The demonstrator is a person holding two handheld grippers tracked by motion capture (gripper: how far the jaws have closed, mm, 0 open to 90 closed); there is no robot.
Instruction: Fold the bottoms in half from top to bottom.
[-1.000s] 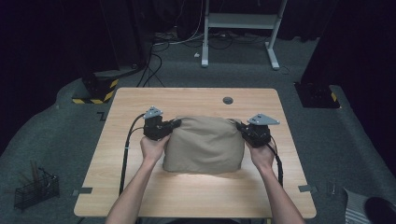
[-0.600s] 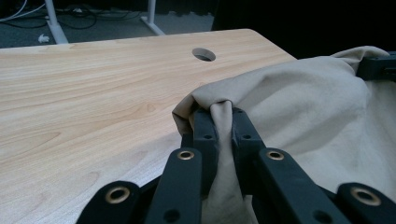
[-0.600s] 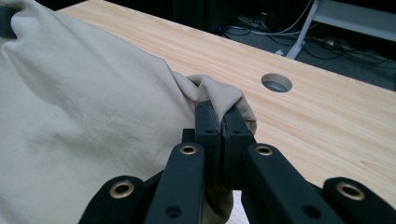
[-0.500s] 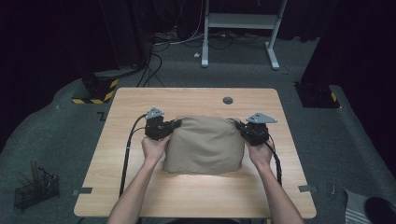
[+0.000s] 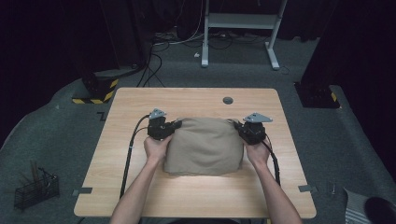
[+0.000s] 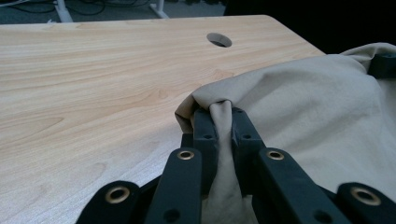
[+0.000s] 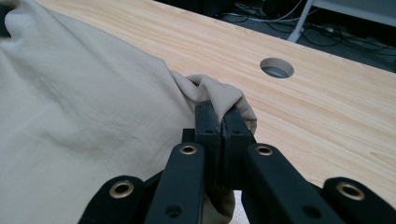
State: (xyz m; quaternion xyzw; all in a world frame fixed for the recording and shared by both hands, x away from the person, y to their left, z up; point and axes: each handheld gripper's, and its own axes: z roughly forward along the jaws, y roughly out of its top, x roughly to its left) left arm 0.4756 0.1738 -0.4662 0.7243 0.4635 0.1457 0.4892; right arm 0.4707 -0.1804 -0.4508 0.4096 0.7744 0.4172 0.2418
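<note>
- Cloth [image 5: 204,145], beige and matte with a fine woven surface, lies in the middle of the counter [image 5: 140,196], folded into a soft, rounded rectangle with a puffed top.
- Its two far corners are gathered into small bunched folds, one at each side.
- Left tongs [image 5: 173,126], black and hard-edged with brass-coloured rivets, are pressed together on the cloth's far left corner; in the left gripper view a narrow ridge of fabric squeezes up between the jaws.
- Right tongs [image 5: 237,126] are pinched tight on the far right corner; in the right gripper view a crumpled knob of cloth bulges just past their tips.
- Each gripper carries a grey three-cornered plate on top and trails a black cable toward the person.
- Counter top is pale wood laminate with a long straight grain, rectangular with rounded corners.
- A round cable hole [image 5: 228,100] sits in the counter beyond the cloth, well apart from it.
- Fabric between the two grips sags in shallow, smooth wrinkles.
</note>
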